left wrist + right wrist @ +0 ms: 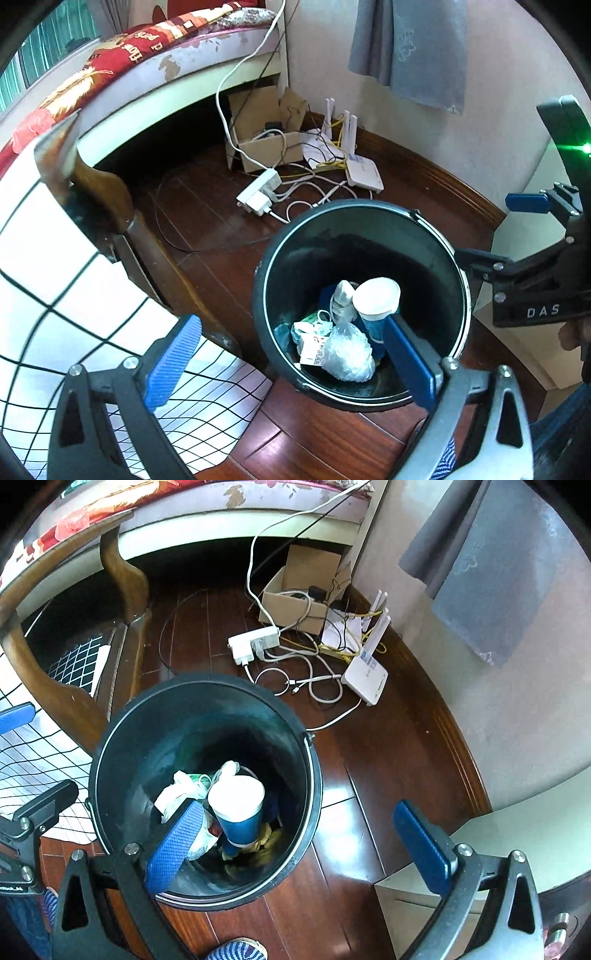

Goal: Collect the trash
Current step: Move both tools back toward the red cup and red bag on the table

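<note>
The left gripper (288,365) hovers over the near rim of a black bin (458,269), its blue fingers (173,363) spread wide and holding nothing; one finger hangs above the bin's mouth, the other over a white cloth with a black grid (48,288). The right gripper (299,849) is likewise wide open and empty, one finger over the bin (110,753) and the other over the wood floor (369,768) beside it. Inside the bin, the trash lies at the bottom: a blue paper cup (238,812) tipped with its white inside facing up, a crumpled clear plastic bag (349,350), a printed white wrapper (312,350) and some white tissue (177,794). Beyond the bin, on the floor, lie a white power strip (258,192) with tangled white cables (314,686), a white router (365,677) with upright antennas, and an open cardboard box (266,147) against the wall. Farther back stands a bed (155,55) with a red patterned cover, and a grey cloth (410,48) hangs on the wall.
</note>
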{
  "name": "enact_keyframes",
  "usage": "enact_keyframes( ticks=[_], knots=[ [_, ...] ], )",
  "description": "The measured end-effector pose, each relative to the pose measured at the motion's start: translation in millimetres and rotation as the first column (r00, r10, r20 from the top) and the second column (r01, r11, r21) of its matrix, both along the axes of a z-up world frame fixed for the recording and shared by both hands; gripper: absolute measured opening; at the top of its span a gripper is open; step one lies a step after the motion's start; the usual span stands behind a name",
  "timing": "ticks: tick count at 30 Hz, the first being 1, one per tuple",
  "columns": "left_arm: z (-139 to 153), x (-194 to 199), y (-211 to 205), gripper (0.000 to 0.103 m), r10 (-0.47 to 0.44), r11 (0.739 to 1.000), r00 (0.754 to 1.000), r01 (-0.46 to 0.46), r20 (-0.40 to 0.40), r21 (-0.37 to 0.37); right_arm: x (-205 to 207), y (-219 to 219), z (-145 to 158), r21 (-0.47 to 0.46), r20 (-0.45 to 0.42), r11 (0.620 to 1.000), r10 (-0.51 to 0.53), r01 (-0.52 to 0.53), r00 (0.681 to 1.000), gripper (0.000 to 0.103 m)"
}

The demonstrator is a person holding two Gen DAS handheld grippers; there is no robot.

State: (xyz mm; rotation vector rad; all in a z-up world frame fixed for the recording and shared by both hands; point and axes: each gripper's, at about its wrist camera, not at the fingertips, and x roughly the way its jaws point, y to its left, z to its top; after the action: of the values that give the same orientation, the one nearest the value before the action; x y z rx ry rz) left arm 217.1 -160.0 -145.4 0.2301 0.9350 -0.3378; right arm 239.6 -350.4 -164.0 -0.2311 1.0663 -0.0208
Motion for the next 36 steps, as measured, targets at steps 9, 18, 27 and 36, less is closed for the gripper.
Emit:
enact_keyframes(
  ticks=[9,18,27,36],
  knots=[
    [23.1,-8.1,6.4,0.102,0.028,1.0,0.999,-0.028,0.037,0.005,-10.6,9.4,16.5,0.0,0.039,1.0,0.02,-0.02,0.999,0.103],
    [58.0,-22.0,20.8,0.102,0.052,0.999,0.995,-0.05,0.083,-0.022,-24.8,25.5,50.2,0.005,0.121,0.998,0.056,-0.057,0.991,0.103],
    [96.6,-34.1,49.4,0.102,0.108,0.993,0.985,-0.101,0.131,-0.061,-32.5,38.5,79.0,0.016,0.202,0.997,0.075,-0.079,0.977,0.103],
    [117.9,-32.8,90.0,0.102,0.189,0.976,0.969,-0.169,0.162,-0.134,-29.3,63.5,102.6,0.027,0.267,0.991,0.12,-0.132,0.956,0.103]
  ],
)
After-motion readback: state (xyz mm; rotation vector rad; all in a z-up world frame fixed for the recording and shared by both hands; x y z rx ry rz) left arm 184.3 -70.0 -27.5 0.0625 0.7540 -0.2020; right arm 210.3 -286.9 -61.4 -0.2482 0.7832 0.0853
